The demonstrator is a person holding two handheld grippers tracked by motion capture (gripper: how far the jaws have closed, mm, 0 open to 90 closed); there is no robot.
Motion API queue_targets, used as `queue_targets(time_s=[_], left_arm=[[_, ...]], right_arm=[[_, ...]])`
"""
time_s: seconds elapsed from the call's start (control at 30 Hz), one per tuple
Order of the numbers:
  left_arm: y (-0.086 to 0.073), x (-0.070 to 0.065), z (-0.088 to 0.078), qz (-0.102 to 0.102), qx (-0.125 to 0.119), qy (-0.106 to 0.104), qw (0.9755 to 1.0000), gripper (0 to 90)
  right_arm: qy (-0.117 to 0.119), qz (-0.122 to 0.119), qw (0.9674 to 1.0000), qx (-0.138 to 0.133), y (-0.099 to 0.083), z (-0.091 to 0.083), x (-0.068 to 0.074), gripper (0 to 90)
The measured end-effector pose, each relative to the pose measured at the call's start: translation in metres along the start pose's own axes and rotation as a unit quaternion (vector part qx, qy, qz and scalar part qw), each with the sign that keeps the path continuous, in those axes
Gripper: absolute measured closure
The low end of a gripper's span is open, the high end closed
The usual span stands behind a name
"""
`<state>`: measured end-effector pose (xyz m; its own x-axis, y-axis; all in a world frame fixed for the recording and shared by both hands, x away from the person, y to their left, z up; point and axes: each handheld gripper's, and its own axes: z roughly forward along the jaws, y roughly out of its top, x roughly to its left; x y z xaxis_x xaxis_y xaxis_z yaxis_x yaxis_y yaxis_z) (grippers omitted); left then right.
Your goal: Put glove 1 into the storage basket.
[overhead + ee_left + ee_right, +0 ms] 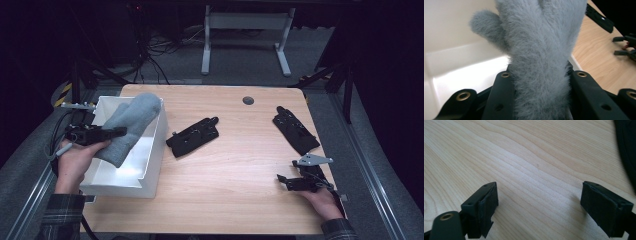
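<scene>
The left gripper (107,134) has its jaws pinched on the cuff end of a fluffy grey glove (131,125), and the glove hangs over the open white box (154,150) at the table's left side, its fingers pointing toward the far wall of the box. From the left gripper view the jaws squeeze the pile on both sides, so the hold looks firm, but that fur is slippery stuff and the glove (541,50) is long; if the jaws let go while the finger end lies over the rim, I reckon it drapes half out instead of dropping in. The box is light-looking too, and a nudge from the gripper body could shove it along the wooden table (235,165). Over on the right, the right gripper (287,182) rests low near the table's edge with its jaws spread wide on nothing. Two black gloves (194,136) (295,130) lie apart on the table, well clear.
</scene>
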<state>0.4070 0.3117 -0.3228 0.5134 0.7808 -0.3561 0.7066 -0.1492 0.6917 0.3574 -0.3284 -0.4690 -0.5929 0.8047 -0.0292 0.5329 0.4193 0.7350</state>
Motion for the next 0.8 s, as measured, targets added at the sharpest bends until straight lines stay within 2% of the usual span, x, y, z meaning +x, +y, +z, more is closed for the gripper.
queue_targets(time_s=[0.17, 0.37, 0.53, 0.8], left_arm=[[-0.008, 0.010, 0.010, -0.022, 0.010, 0.015, 0.9996, 69.1], [-0.017, 0.020, 0.028, -0.043, 0.022, 0.022, 0.9986, 69.1], [-0.026, 0.028, 0.044, -0.063, 0.034, 0.027, 0.9971, 69.0], [-0.037, 0.042, 0.066, -0.084, 0.061, 0.038, 0.9939, 68.6]], right_arm=[[0.001, 0.001, 1.0000, -0.001, 0.000, 0.000, 0.000, 14.8], [0.000, 0.001, 1.0000, -0.001, 0.000, 0.000, 0.000, 14.8], [0.000, 0.001, 1.0000, -0.001, 0.000, 0.000, 0.000, 14.8], [0.000, 0.001, 1.0000, -0.001, 0.000, 0.000, 0.000, 14.8]])
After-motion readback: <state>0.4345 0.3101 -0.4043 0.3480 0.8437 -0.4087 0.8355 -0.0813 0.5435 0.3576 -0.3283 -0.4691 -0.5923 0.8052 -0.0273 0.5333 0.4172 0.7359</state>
